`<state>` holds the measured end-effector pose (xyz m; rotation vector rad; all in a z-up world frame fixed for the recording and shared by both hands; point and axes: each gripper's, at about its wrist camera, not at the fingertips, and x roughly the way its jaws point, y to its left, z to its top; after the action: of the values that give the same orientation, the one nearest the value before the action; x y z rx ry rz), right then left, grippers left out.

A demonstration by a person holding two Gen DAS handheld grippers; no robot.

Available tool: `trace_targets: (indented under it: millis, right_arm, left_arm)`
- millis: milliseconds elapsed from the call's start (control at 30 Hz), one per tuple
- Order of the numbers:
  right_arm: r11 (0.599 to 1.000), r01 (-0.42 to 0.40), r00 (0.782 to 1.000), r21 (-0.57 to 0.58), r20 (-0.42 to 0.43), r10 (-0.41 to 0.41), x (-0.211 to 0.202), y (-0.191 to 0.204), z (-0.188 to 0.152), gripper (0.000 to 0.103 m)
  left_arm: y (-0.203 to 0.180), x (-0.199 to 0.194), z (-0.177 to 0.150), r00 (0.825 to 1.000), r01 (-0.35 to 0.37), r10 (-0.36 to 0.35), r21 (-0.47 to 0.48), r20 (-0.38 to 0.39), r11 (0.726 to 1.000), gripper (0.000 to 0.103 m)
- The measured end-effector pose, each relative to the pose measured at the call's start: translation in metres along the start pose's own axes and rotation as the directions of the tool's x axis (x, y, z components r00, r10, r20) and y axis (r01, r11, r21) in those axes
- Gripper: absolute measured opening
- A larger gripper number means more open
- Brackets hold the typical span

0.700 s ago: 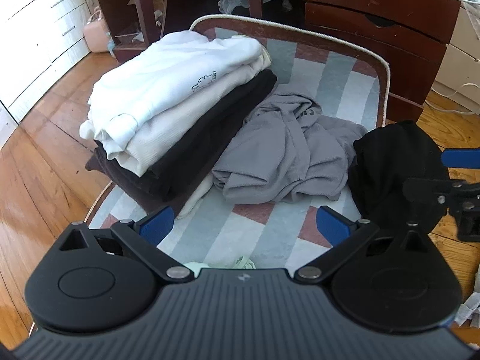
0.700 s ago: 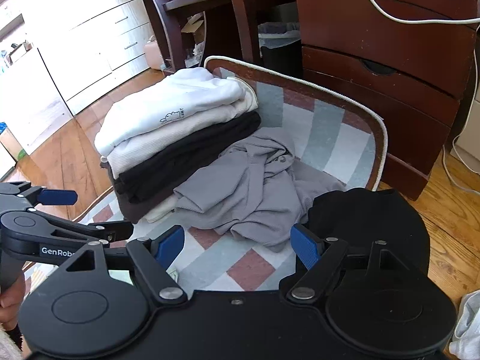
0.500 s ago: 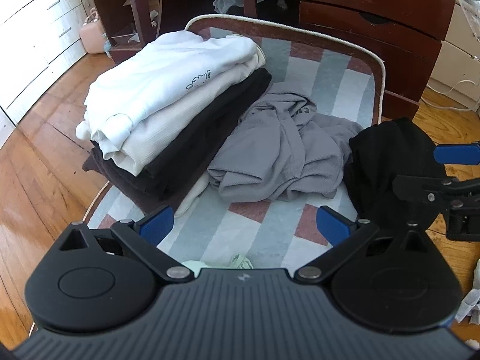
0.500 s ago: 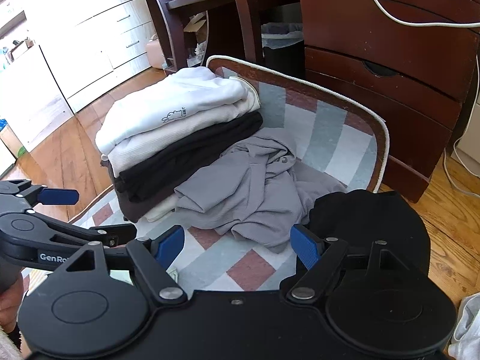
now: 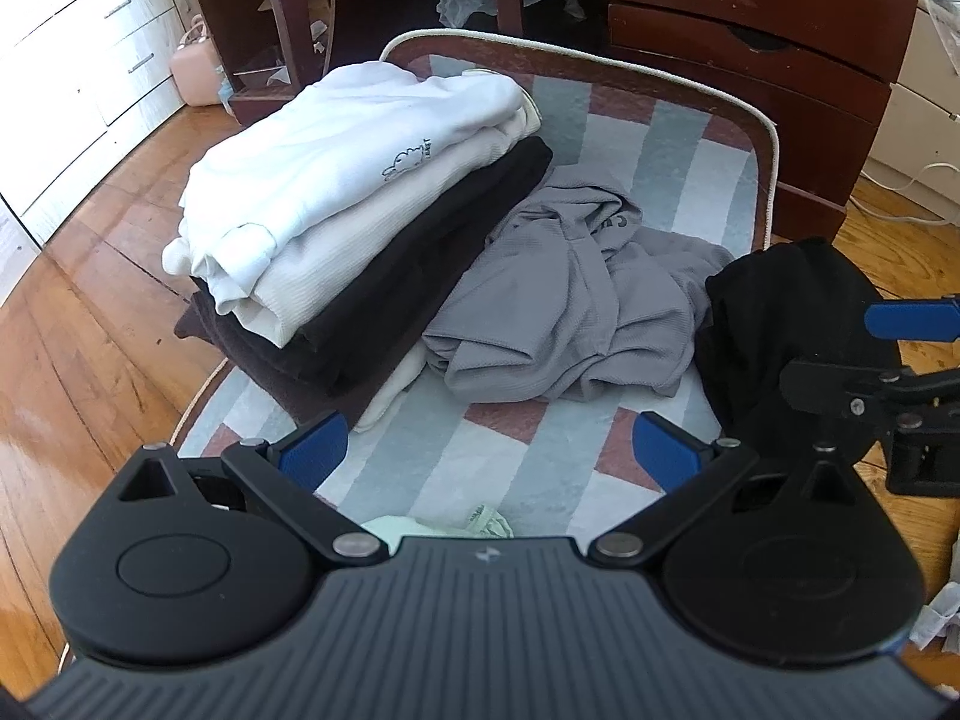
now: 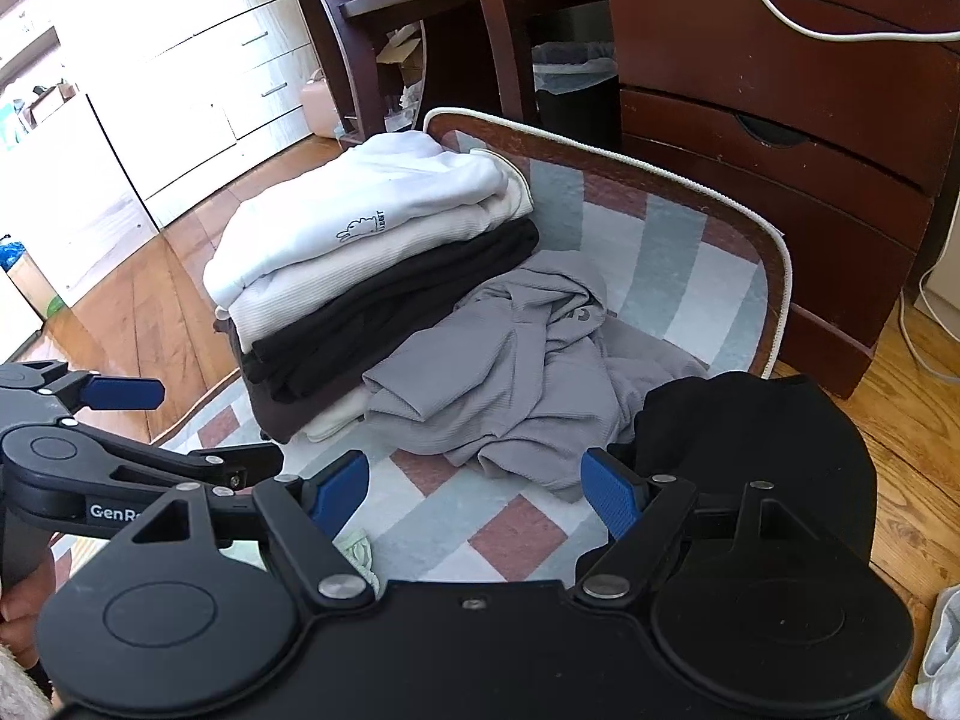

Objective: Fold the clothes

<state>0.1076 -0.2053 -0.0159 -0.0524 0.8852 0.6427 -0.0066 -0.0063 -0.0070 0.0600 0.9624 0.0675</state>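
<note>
A crumpled grey garment (image 5: 576,306) (image 6: 510,372) lies in the middle of a striped rug (image 5: 516,468) (image 6: 660,252). Left of it stands a pile of folded clothes (image 5: 360,204) (image 6: 372,258), white ones on top of dark ones. A black garment (image 5: 780,312) (image 6: 750,450) sits bunched at the rug's right edge. My left gripper (image 5: 489,450) hangs open above the rug's near part, short of the grey garment, with nothing between its fingers. My right gripper (image 6: 474,489) is also open and empty, just short of the grey and black garments. Each gripper shows at the edge of the other's view.
Dark wooden drawers (image 6: 780,120) and furniture legs (image 5: 282,18) stand behind the rug. White cabinets (image 5: 78,60) line the left side over a wood floor (image 5: 72,360). A pale green cloth (image 5: 444,531) lies under the left gripper. A hand (image 6: 24,606) holds the left gripper's handle.
Both grippers have drifted a little over the rug, so the clothes sit slightly differently in each view. Both stay open and empty, and no garment has moved.
</note>
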Motion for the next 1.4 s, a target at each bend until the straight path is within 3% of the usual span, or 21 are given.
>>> trace_targets:
  millis: [500, 700, 1400]
  right_arm:
    - [1.0, 0.005, 1.0, 0.018, -0.004, -0.005, 0.0031, -0.0047, -0.0013, 0.082]
    - [0.999, 0.043, 0.999, 0.01, 0.016, -0.043, 0.0025, -0.0032, 0.0002, 0.082]
    - [0.999, 0.034, 0.999, 0.005, 0.006, -0.034, 0.0044, -0.0018, -0.0016, 0.082]
  left_arm:
    - [-0.0017, 0.0, -0.0043, 1.0, 0.009, -0.009, -0.008, -0.006, 1.0, 0.103]
    - [0.0003, 0.0006, -0.0049, 1.0, 0.01, -0.01, -0.017, -0.004, 1.0, 0.103]
    - [-0.0013, 0.0014, -0.0035, 1.0, 0.004, -0.004, -0.022, -0.015, 1.0, 0.103]
